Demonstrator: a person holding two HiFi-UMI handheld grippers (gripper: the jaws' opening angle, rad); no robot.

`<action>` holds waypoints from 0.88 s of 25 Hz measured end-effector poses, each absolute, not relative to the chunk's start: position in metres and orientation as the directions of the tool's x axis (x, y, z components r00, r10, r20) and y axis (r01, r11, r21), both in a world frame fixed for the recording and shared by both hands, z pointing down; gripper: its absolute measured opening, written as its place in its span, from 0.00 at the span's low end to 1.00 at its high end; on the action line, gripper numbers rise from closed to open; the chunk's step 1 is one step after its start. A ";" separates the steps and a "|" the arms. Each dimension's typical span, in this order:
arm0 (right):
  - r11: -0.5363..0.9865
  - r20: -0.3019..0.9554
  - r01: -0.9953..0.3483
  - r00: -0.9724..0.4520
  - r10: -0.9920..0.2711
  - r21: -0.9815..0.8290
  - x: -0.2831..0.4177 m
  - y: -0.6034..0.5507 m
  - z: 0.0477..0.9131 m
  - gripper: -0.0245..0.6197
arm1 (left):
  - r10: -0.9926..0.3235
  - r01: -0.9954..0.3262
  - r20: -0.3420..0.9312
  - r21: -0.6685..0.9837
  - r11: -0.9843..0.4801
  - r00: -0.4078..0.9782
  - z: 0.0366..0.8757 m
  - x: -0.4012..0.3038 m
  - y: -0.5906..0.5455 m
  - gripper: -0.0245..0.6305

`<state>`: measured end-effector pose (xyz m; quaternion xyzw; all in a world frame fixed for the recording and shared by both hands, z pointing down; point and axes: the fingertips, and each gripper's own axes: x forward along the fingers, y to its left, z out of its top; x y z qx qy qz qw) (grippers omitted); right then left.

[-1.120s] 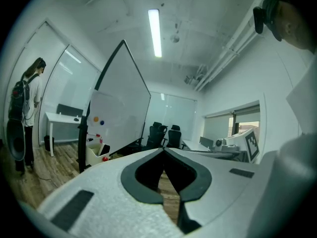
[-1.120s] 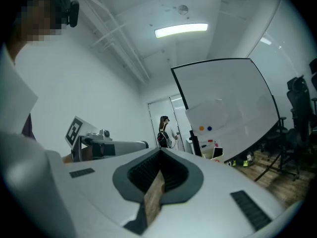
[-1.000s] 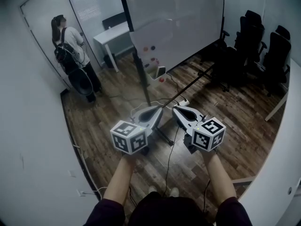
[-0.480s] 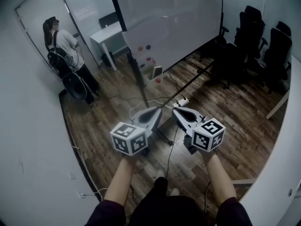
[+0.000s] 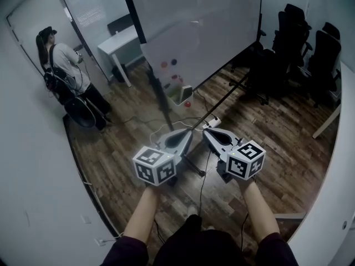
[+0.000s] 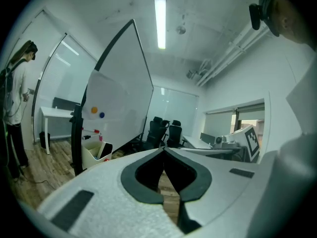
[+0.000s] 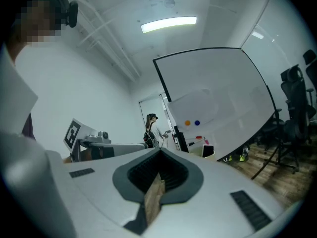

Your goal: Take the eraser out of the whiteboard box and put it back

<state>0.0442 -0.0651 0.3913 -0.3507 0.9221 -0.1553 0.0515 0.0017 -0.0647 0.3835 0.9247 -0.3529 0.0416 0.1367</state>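
A white whiteboard box (image 5: 178,100) hangs low on the whiteboard (image 5: 194,32), beside the black stand post. A dark eraser (image 5: 187,93) stands upright in it. The box (image 6: 95,154) and its eraser (image 6: 104,149) also show in the left gripper view, and the eraser (image 7: 208,151) shows small in the right gripper view. My left gripper (image 5: 188,131) and right gripper (image 5: 205,131) are held side by side, well short of the box and pointing toward it. Both are shut with nothing between their jaws.
A person (image 5: 61,71) stands at the far left by a glass wall and a white desk (image 5: 119,40). Black office chairs (image 5: 310,54) line the right. A power strip (image 5: 213,122) and cables lie on the wooden floor ahead of the grippers.
I have moved forward toward the whiteboard. The box and board sit nearer and lower in the head view. Both grippers stay shut and side by side.
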 end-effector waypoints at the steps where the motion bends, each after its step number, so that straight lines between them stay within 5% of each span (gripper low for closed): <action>1: 0.701 0.014 -0.635 -0.744 -0.668 -0.323 0.041 -0.072 0.392 0.04 | -0.637 -0.659 0.173 0.224 -0.718 0.752 0.385 -0.002 -0.072 0.04; 22: 0.624 0.040 -0.699 -0.676 -0.736 -0.350 0.007 -0.169 0.419 0.04 | -0.579 -0.608 0.184 0.256 -0.752 0.794 0.410 -0.044 -0.177 0.04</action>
